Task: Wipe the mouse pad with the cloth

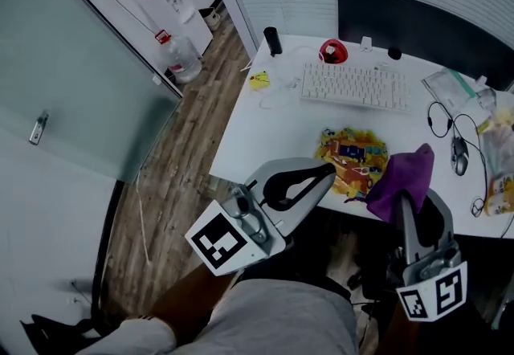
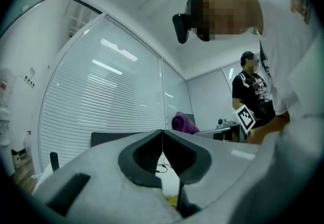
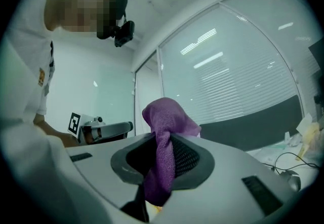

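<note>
Jaws on the left gripper point(image 2: 162, 142) are shut tight together with nothing in them. In the head view its tip points at the near-left corner of the yellow patterned mouse pad point(image 1: 351, 154). The pad lies flat by the near edge of the white worktop point(image 1: 265, 120), just in front of the white keyboard point(image 1: 353, 87). Next over, the right gripper point(image 3: 161, 170) has its jaws clamped on a purple woven cloth point(image 3: 164, 121). The cloth bunches up out the top and covers the pad's right edge from above; can't tell if it's touching. Further right sits a black corded mouse point(image 1: 459, 154).
</note>
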